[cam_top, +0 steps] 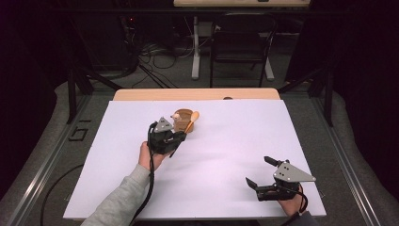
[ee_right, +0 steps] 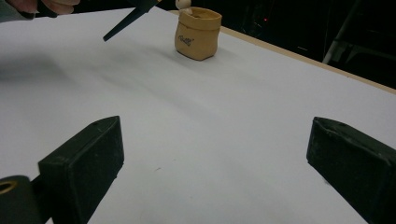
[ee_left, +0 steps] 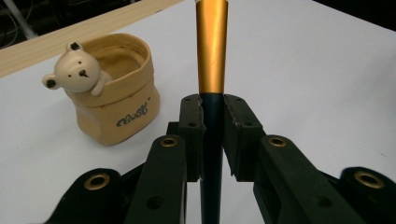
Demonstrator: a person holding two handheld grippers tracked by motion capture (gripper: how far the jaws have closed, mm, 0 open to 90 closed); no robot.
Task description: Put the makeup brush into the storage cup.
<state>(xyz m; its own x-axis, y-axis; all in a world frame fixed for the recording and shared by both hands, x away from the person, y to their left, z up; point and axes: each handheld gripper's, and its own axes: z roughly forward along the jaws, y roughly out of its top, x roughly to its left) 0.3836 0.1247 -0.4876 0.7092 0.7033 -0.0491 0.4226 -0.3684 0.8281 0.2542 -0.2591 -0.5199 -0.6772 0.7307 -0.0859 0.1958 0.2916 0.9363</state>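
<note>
The person's left forearm, in a grey sleeve (cam_top: 120, 200), comes in from the near edge of the table (cam_top: 226, 127) and angles toward the far edge, ending near the middle of the white sheet. The left hand (cam_top: 149, 156) holds the left gripper (cam_top: 181, 135) tipped forward toward the far edge, its grey plate on top and its cable trailing back along the sleeve. Its jaws are clamped together on a brush (ee_left: 212, 60), squeezing the dark, thin part of the handle between the pads.

The brush's long axis runs along the line of the jaws in the left gripper view: the dark tapered end passes back under the gripper toward the near edge, and the gold-orange part widens as it runs out ahead toward the far edge. In the high view the pale tip of the brush (cam_top: 193, 116) sits just beside the rim of a small tan pot (cam_top: 181, 116), slanting up and to the right. The pot, with a little bear figure on its rim, stands upright close to the middle of the far edge, just left of the brush in the left gripper view.

The right hand (cam_top: 292, 203) rests near the near right corner, holding the right gripper (cam_top: 258, 171) roughly level and aimed toward the left side. Its jaws stand wide apart with bare sheet between them.
</note>
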